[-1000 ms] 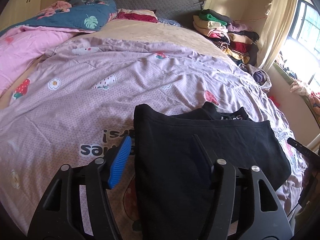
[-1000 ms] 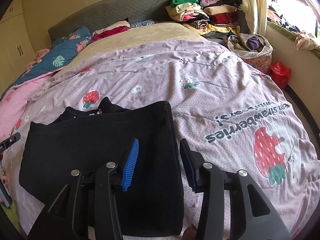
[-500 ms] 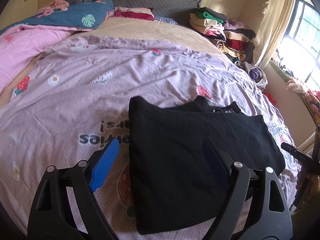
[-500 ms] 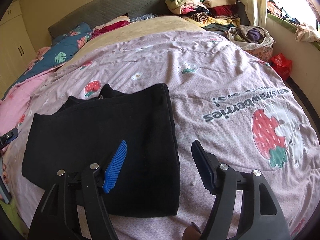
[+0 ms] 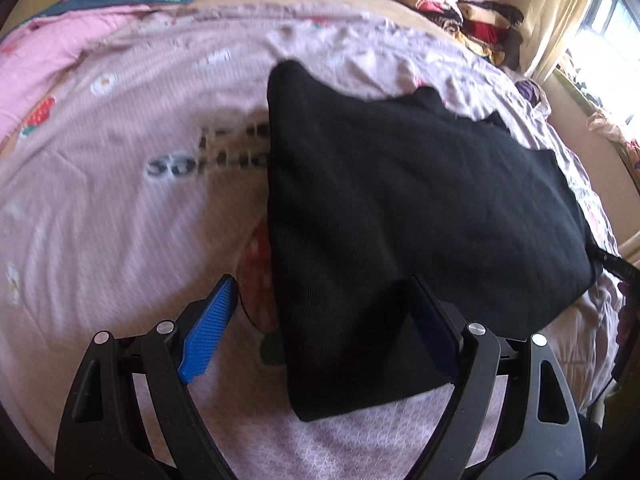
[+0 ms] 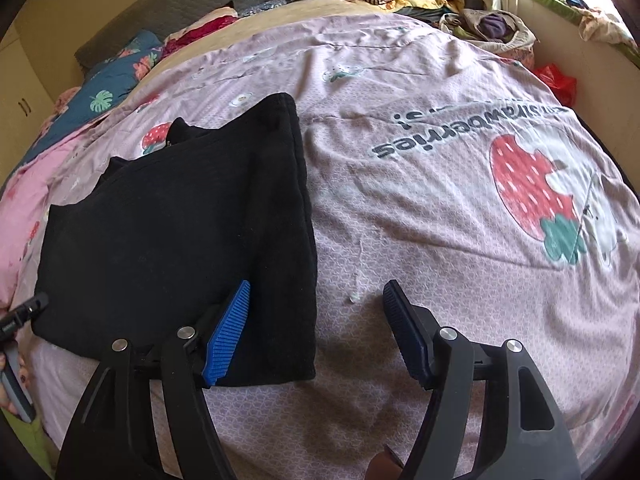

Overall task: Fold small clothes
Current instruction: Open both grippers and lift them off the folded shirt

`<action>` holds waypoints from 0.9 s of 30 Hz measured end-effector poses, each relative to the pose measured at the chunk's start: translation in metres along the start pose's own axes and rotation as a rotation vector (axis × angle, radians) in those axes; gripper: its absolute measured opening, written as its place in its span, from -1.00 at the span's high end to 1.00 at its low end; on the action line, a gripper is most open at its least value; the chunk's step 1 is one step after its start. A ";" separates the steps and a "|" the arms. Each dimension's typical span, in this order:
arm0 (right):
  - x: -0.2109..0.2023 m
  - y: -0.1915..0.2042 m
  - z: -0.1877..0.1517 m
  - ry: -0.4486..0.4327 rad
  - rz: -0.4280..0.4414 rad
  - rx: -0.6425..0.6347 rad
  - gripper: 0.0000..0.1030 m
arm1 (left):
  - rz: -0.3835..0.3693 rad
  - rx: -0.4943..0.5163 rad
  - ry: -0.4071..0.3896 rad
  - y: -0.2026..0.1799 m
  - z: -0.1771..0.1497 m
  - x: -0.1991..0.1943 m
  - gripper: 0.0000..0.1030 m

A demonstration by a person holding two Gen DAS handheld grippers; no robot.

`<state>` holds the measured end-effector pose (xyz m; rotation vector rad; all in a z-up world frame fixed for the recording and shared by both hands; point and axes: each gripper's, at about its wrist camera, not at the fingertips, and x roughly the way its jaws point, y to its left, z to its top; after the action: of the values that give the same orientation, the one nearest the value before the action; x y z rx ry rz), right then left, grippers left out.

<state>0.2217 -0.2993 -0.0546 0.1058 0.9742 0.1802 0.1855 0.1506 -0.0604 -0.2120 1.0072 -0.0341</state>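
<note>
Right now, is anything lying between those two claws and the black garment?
Nothing visible. The black garment lies bare on the quilt; the left hand-held gripper and right hand-held gripper each straddle a near corner.

On the lilac quilt [image 6: 400, 92] you can read, upside down beside its big printed strawberry [image 6: 532, 196], the dark word "strawberries" with an exclamation mark below it, while in the left wrist view the same print [image 5: 208, 152] is too blurred to read.
</note>
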 end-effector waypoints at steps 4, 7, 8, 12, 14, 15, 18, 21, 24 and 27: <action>-0.010 0.003 -0.003 -0.017 -0.014 -0.010 -0.32 | -0.003 0.011 0.000 -0.002 -0.005 -0.004 -0.51; -0.023 0.008 -0.005 -0.048 -0.020 -0.029 -0.35 | -0.005 0.016 -0.004 -0.004 -0.005 -0.009 -0.51; -0.026 0.009 -0.006 -0.056 -0.017 -0.032 -0.39 | -0.006 0.018 -0.005 -0.004 -0.005 -0.010 -0.51; -0.041 0.015 -0.009 -0.081 -0.006 -0.042 -0.56 | -0.007 0.024 -0.009 -0.007 -0.008 -0.017 -0.54; -0.047 0.019 -0.010 -0.092 -0.006 -0.047 -0.67 | 0.000 0.023 -0.017 -0.008 -0.008 -0.021 -0.64; -0.051 0.020 -0.011 -0.099 -0.005 -0.049 -0.69 | 0.003 0.022 -0.022 -0.008 -0.008 -0.024 -0.69; -0.061 0.028 -0.013 -0.121 0.004 -0.058 -0.72 | 0.001 0.018 -0.032 -0.007 -0.009 -0.032 -0.73; -0.068 0.035 -0.014 -0.135 0.019 -0.064 -0.78 | 0.002 0.021 -0.043 -0.007 -0.009 -0.039 -0.82; -0.074 0.046 -0.016 -0.143 0.032 -0.079 -0.79 | 0.007 0.021 -0.054 -0.006 -0.009 -0.046 -0.82; -0.078 0.057 -0.017 -0.147 0.045 -0.096 -0.79 | 0.018 0.016 -0.064 -0.004 -0.011 -0.051 -0.82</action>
<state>0.1586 -0.2590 0.0086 0.0521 0.8161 0.2564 0.1495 0.1513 -0.0223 -0.1881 0.9446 -0.0194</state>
